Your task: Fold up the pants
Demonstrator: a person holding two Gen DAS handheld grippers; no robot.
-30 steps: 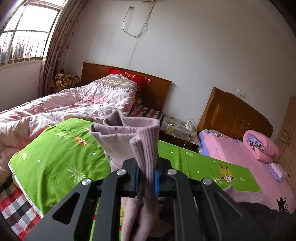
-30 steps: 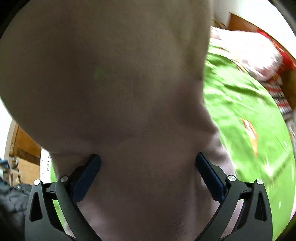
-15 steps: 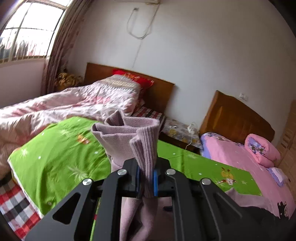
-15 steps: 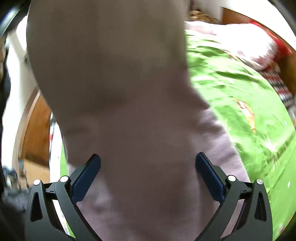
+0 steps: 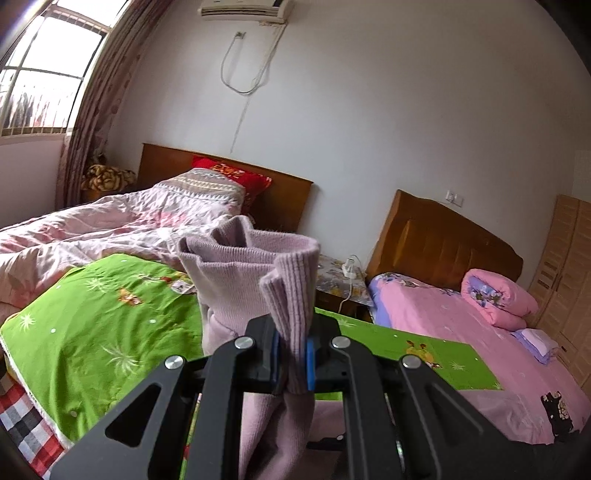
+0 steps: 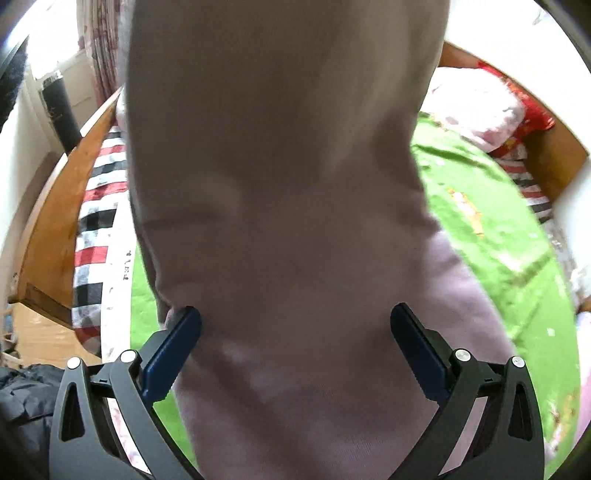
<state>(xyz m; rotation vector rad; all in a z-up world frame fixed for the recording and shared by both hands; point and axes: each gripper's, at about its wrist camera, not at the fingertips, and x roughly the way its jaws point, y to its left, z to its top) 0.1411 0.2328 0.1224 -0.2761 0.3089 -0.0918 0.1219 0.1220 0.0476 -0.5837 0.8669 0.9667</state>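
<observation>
At the bottom centre of the left wrist view, the left gripper (image 5: 291, 360) is clamped tight on a ribbed edge of the pale lilac knit pants (image 5: 255, 273), its blue pads pressed on the cloth from both sides. The garment rises above the jaws in a bunched fold, and more of it hangs below them to the lower edge of the frame. Behind it a green sheet (image 5: 99, 332) with cartoon prints covers the near bed, with a rumpled pink quilt (image 5: 122, 221) at the left and a red pillow (image 5: 236, 177) against a wooden headboard (upper middle of the frame). A second bed with a pink cover (image 5: 450, 321) sits at the right, and an air conditioner (image 5: 242, 7) is mounted at the top.

In the right wrist view, the pants (image 6: 295, 221) fill the centre from top to bottom, blurred and close to the lens. The right gripper (image 6: 295, 325) stands wide apart at the bottom, one blue pad at each side of the cloth; whether the pads press on it cannot be told. The green sheet (image 6: 487, 229) shows at the right, a red, black and white checked cloth (image 6: 96, 221) at the left.
</observation>
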